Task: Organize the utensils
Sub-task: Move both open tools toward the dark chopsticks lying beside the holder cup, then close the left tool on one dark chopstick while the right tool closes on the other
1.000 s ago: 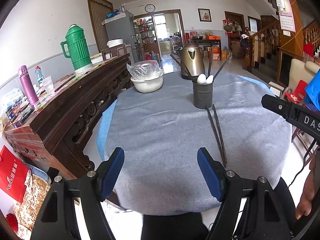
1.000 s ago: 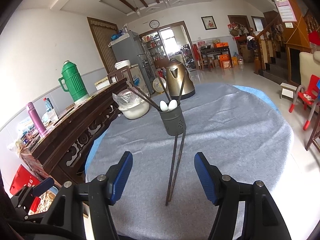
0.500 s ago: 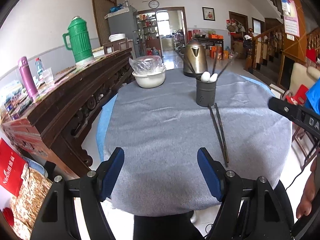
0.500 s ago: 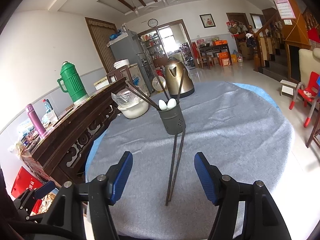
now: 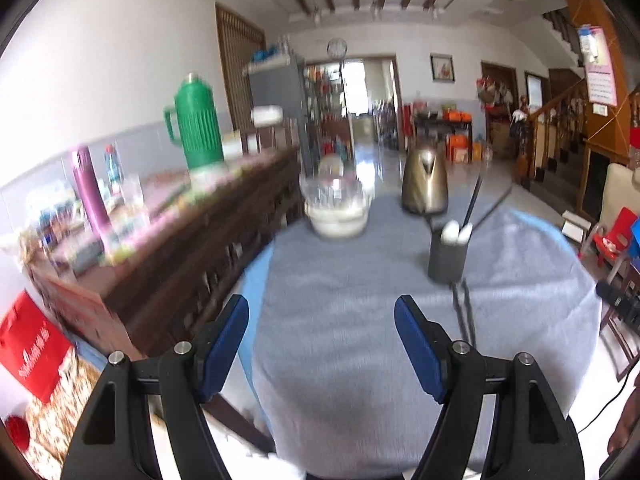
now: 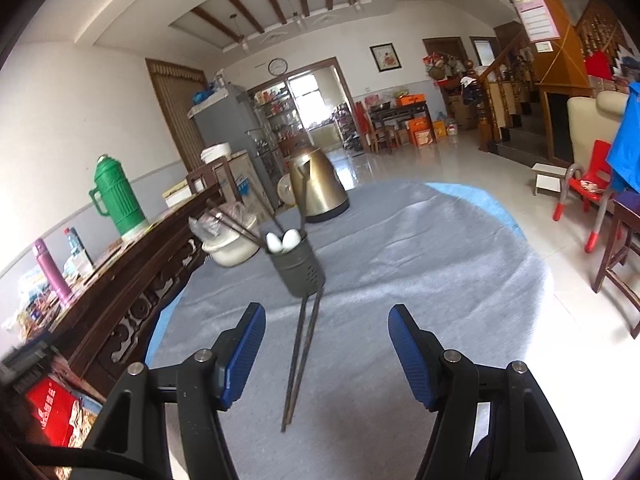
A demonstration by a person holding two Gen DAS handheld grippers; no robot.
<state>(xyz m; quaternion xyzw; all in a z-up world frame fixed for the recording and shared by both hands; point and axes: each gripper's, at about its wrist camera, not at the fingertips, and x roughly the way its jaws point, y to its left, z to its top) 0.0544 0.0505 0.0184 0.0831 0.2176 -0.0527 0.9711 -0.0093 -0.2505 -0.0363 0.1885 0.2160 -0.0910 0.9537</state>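
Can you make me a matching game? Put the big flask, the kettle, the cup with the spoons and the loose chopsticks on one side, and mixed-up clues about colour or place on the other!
Things:
1. thermos flask
2. kettle
3. utensil holder
4. loose chopsticks

Clues:
A. lying flat on the grey tablecloth
B. green, standing on the wooden sideboard
C. dark grey, with white spoons inside
D. brassy gold, at the far side of the table

Right pairs: 1-B, 2-D, 3-C, 4-A

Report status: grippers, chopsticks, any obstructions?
Left gripper and right gripper open, empty. Chopsticks flat on cloth before holder. Path clear.
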